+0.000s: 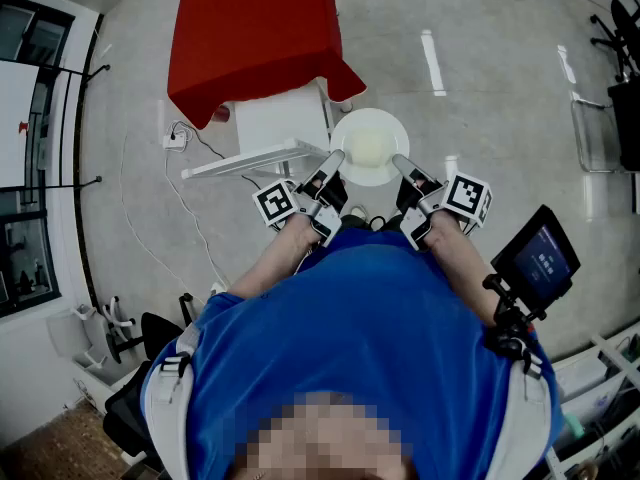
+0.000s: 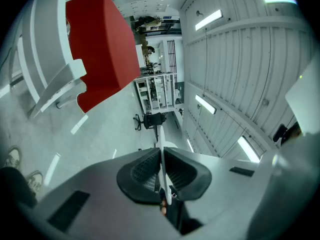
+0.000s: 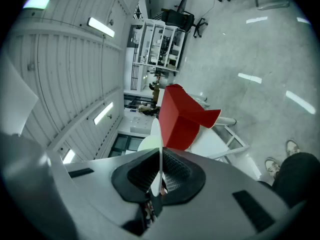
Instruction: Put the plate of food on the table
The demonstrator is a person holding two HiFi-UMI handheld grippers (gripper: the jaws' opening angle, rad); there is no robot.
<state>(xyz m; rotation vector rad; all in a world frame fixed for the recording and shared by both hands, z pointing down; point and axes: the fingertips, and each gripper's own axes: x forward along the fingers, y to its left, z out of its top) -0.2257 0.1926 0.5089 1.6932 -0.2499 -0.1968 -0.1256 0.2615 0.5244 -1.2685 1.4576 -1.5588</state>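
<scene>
A white plate (image 1: pixel 369 146) with pale food in its middle hangs in the air in front of the person, over the floor. My left gripper (image 1: pixel 334 160) is shut on the plate's left rim and my right gripper (image 1: pixel 398 161) on its right rim. The left gripper view shows the plate's thin edge (image 2: pixel 161 156) pinched between the dark pads. Seen from the right gripper view, the same rim (image 3: pixel 158 156) is clamped edge-on between the pads. The table (image 1: pixel 280 118), white with a red cloth (image 1: pixel 255 33) over it, stands just beyond and left of the plate.
A white power strip with its cable (image 1: pixel 176 138) lies on the floor left of the table. A device with a dark screen (image 1: pixel 538 256) sits at the person's right. Office chairs (image 1: pixel 622 28) stand at the far right. Grey floor spreads around.
</scene>
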